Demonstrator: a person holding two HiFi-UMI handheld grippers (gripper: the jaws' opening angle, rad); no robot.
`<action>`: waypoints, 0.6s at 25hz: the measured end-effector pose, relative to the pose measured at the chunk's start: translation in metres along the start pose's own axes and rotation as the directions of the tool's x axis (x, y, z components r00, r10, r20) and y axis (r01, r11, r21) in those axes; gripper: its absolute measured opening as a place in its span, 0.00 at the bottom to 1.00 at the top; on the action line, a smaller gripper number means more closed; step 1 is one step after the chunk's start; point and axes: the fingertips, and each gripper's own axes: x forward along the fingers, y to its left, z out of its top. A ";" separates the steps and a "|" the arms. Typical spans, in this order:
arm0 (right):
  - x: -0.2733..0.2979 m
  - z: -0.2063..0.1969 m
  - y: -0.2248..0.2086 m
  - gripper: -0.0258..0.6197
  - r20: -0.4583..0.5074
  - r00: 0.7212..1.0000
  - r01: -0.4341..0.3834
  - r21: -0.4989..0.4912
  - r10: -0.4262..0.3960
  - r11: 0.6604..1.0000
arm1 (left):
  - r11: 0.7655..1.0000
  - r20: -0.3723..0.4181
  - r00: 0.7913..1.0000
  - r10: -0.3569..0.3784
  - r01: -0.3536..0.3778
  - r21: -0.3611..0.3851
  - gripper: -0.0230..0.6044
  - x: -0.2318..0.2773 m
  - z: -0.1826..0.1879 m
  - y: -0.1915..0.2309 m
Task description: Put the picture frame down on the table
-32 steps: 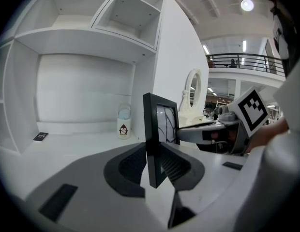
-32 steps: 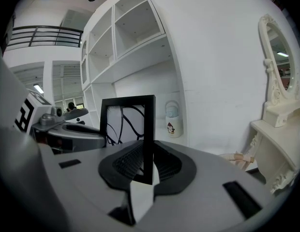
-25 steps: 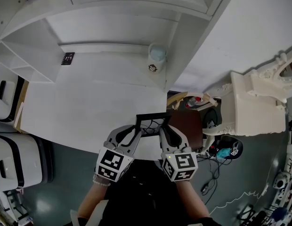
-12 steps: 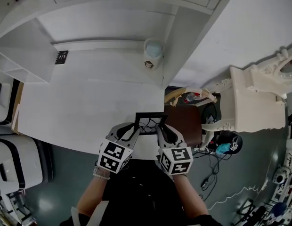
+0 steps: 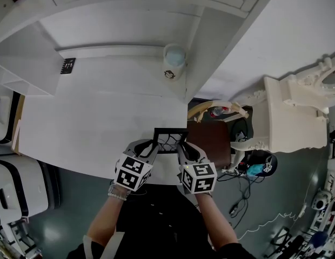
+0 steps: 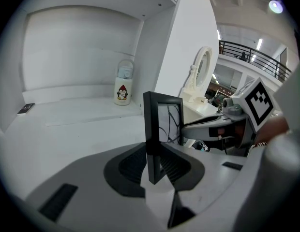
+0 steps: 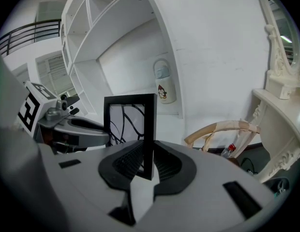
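A small black picture frame (image 5: pixel 170 140) with a white print of black curved lines is held upright between both grippers, over the front right corner of the white table (image 5: pixel 92 123). My left gripper (image 5: pixel 152 149) is shut on the frame's left edge (image 6: pixel 152 139). On the opposite side, my right gripper (image 5: pixel 181 150) is shut on the right edge (image 7: pixel 149 134). In each gripper view the dark ribbed pads press the frame's black border from both sides. Whether the frame's bottom touches the table is hidden by the grippers.
A white bottle with a penguin print (image 5: pixel 173 61) stands at the back of the table by the shelf wall. A small black marker card (image 5: pixel 67 65) lies at the back left. Right of the table are a wooden chair back (image 5: pixel 216 108), a white ornate dresser (image 5: pixel 294 117) and floor cables.
Both grippers have come down together with the frame toward the table's front right corner. Both grips on the frame stay the same.
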 end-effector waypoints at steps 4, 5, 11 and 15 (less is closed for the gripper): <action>0.010 -0.004 -0.003 0.14 -0.021 1.000 -0.004 0.000 0.004 1.000 | 1.000 -0.027 1.000 0.004 -0.004 0.003 0.18 0.008 -0.004 0.007; 0.013 -0.006 -0.003 0.14 -0.028 1.000 -0.006 0.002 0.006 1.000 | 1.000 -0.034 0.999 0.006 -0.006 0.007 0.18 0.010 -0.005 0.008; 0.024 -0.011 -0.008 0.14 -0.051 0.999 -0.007 0.006 0.007 1.000 | 1.000 -0.068 0.998 0.011 -0.010 0.017 0.18 0.022 -0.011 0.016; 0.032 -0.008 -0.009 0.14 -0.058 0.998 -0.015 -0.003 0.015 1.000 | 1.000 -0.078 0.997 0.014 -0.015 -0.024 0.18 0.029 -0.013 0.025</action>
